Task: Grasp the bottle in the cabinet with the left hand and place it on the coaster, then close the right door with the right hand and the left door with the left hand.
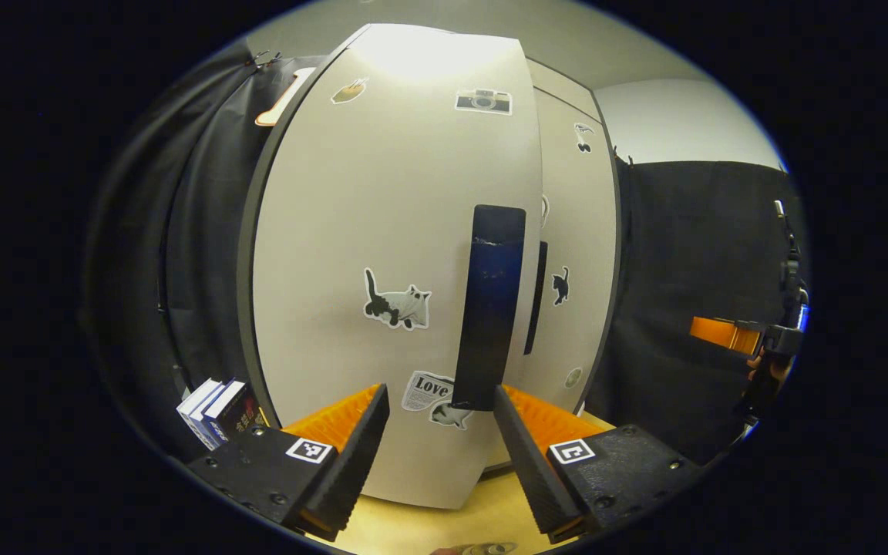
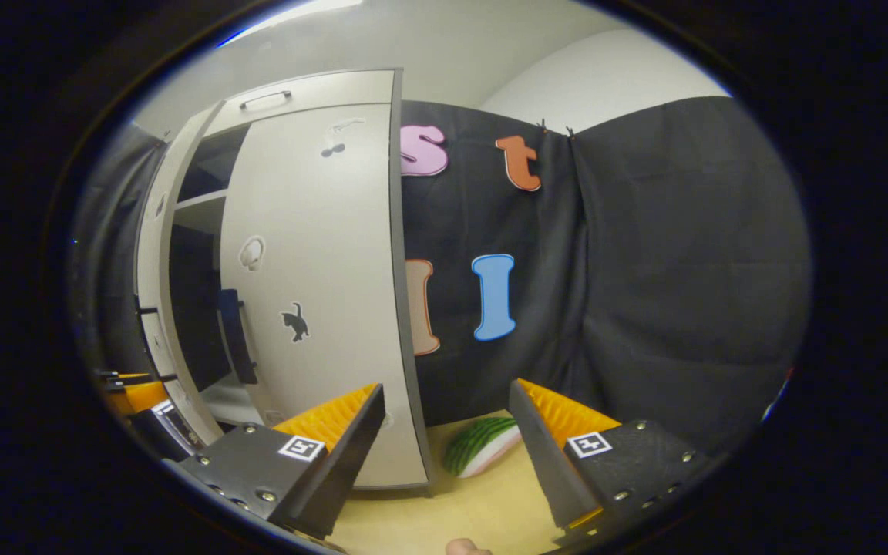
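cabinet (image 2: 182, 254) interior dark, right gripper (image 1: 752, 339) edge-cropped

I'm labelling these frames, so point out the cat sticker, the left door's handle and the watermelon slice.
cat sticker (image 1: 398, 302): left gripper view, its body.
left door handle (image 1: 489, 308): left gripper view, mid-bar.
watermelon slice (image 2: 479, 445): right gripper view, striped rind.

Overhead glare on the cabinet door (image 1: 398, 231) top, dim booth sides, strong fisheye bending, sharp focus
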Demonstrator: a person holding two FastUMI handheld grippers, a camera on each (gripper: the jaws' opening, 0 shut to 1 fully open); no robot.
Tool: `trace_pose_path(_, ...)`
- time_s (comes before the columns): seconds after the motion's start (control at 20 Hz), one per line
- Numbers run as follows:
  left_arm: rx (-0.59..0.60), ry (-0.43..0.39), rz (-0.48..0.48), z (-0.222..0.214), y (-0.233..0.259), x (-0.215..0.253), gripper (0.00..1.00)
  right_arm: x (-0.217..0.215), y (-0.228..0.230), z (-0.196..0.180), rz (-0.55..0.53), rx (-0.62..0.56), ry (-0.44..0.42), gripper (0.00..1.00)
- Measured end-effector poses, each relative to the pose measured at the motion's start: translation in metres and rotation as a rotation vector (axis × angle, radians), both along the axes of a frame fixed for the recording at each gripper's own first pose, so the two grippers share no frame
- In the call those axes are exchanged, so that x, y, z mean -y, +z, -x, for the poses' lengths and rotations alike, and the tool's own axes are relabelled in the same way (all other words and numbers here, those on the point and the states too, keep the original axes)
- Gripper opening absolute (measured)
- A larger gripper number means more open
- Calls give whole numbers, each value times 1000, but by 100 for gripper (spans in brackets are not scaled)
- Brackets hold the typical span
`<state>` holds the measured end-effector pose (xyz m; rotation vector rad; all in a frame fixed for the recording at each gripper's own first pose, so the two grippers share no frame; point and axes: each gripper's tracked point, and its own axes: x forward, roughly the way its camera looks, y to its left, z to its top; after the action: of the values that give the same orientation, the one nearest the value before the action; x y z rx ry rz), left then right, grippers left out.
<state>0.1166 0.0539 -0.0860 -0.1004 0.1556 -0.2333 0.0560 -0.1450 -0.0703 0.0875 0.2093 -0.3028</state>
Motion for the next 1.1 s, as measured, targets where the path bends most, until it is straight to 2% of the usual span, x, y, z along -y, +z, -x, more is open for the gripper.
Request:
trace_pose_path(0.4,-8,-2,-43,-26,-1,11,89,5,-9,-2,-1,-13,-9,100)
trace_pose_path(1.1,-16,-11,-17,-59,-4,17,89,20,-24,-18,-4,-35,-31,99)
